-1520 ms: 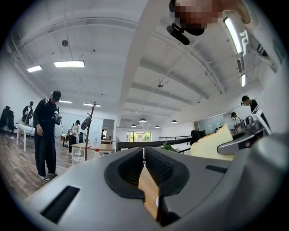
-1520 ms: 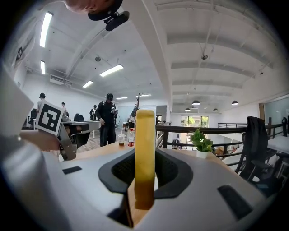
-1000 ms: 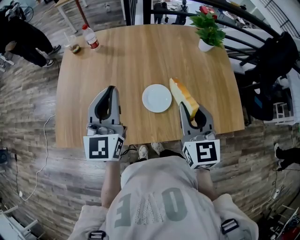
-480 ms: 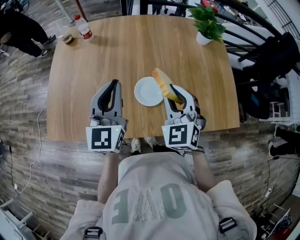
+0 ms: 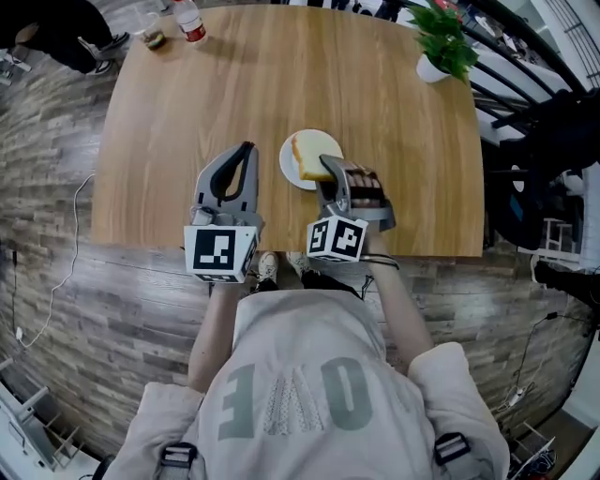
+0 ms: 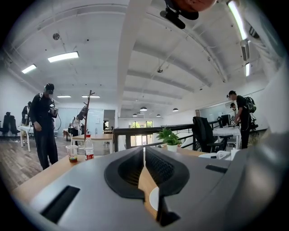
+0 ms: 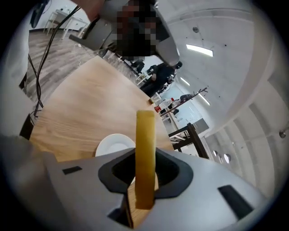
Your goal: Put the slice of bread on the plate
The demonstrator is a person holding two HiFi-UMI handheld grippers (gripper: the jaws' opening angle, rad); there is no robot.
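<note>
A slice of bread (image 5: 306,156) with a yellow-brown crust hangs over the small white plate (image 5: 323,140) on the wooden table (image 5: 281,84). My right gripper (image 5: 328,169) is shut on its near end. In the right gripper view the bread (image 7: 145,149) shows edge-on between the jaws, with the plate (image 7: 113,145) just beyond. Whether the bread touches the plate I cannot tell. My left gripper (image 5: 244,155) hovers left of the plate. Its jaws are shut and hold nothing. In the left gripper view its tips (image 6: 144,152) meet, and a bit of the plate (image 6: 153,199) shows below them.
A water bottle (image 5: 190,23) and a plastic cup (image 5: 150,36) stand at the table's far left corner. A potted plant (image 5: 445,42) sits at the far right. Railings and chairs lie beyond the right edge. A person (image 6: 45,122) stands past the far-left corner.
My right gripper has rolled over and come down and left with the bread, from right of the plate to over it. The left gripper has sunk a little.
</note>
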